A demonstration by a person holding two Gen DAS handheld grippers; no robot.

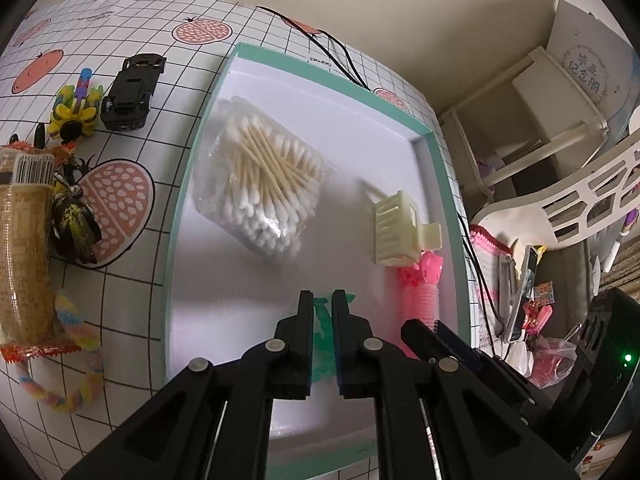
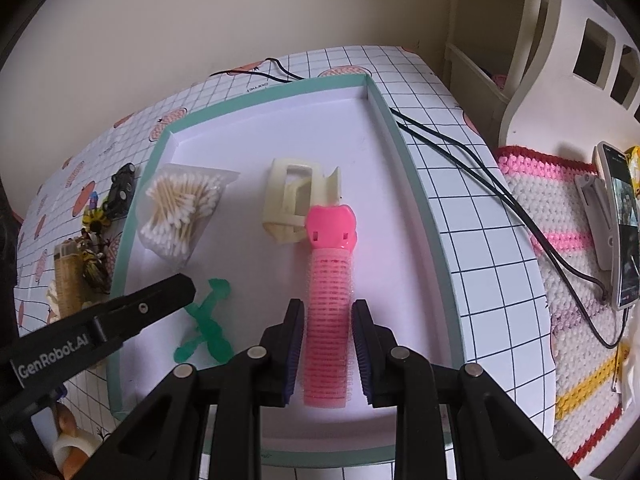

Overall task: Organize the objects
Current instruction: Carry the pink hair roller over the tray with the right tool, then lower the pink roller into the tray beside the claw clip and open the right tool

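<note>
Over the tray, both grippers reach in low from the near edge, pointing fwd along the white floor.

Left gripper: fingers nearly closed, narrow gap, w/ a green clip showing between them; can't tell if they actually pinch it. In the right wrist view that gripper comes in from the left at a slant, tip just over the green clip, which lies flat on the tray floor.

Right gripper: fingers apart, one on each side of a pink hair roller, pads close to it but contact unclear. Roller lies lengthwise, pink clip end pointing away, touching a cream hair claw. From the left wrist view the right gripper sits over the roller by the tray's right wall, hair claw just beyond.

Bag of cotton swabs lies in the tray's left-middle.

Left of the tray on the checked desk: black toy car, yellow flower toy, snack packet, pastel rope loop.
</note>
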